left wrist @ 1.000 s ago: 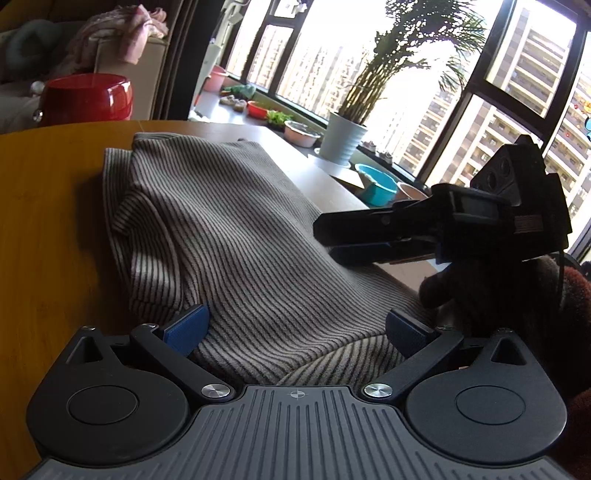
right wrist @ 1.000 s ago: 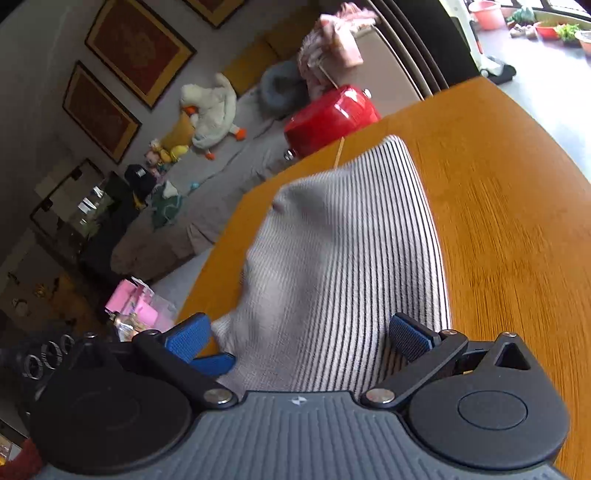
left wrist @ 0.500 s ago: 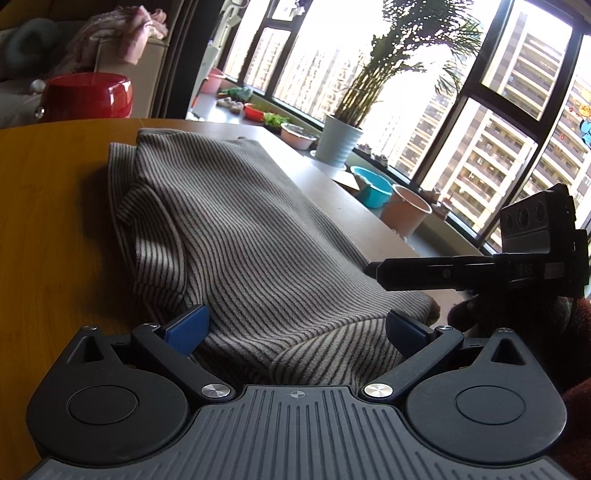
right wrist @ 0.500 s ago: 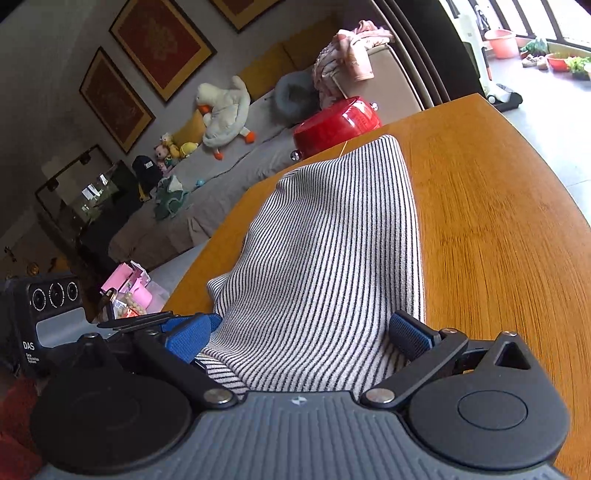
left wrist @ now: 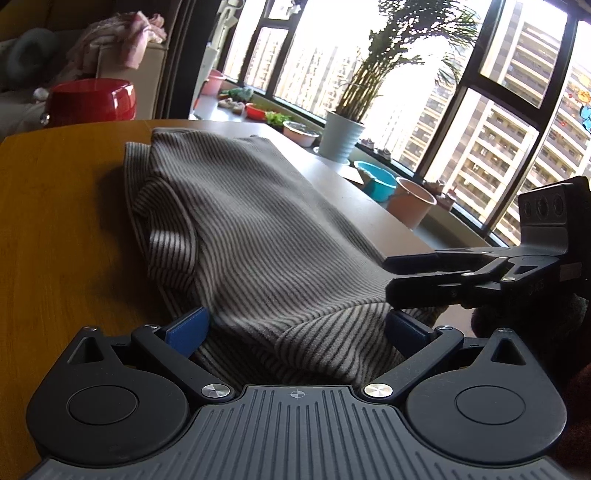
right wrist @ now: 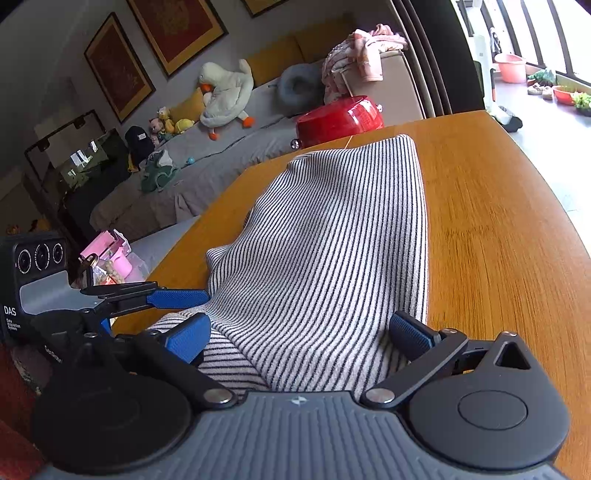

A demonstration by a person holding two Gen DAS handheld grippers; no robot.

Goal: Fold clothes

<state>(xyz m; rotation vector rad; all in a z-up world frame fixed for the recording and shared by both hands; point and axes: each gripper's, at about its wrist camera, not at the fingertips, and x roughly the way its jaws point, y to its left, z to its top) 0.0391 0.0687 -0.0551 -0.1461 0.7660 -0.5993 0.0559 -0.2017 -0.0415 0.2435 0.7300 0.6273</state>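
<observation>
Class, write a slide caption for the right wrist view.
Striped garment on wooden table, its near edge between both open grippers.

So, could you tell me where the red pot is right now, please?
The red pot sits just beyond the table's far edge, behind the striped garment; in the left wrist view it shows at upper left.

My table (right wrist: 498,221) is orange-brown wood. Past its far edge I see a red bowl (right wrist: 340,116), and behind it a beige chair (right wrist: 399,81) draped with pink cloth (right wrist: 364,50). Far left, a grey sofa (right wrist: 221,147) holds a white plush duck (right wrist: 225,92) and small toys (right wrist: 166,123), under framed pictures (right wrist: 173,33). Through my other camera, windows (left wrist: 480,110) show towers; on the sill stand a potted palm (left wrist: 341,136), a blue bowl (left wrist: 376,179) and a pink pot (left wrist: 412,201).
</observation>
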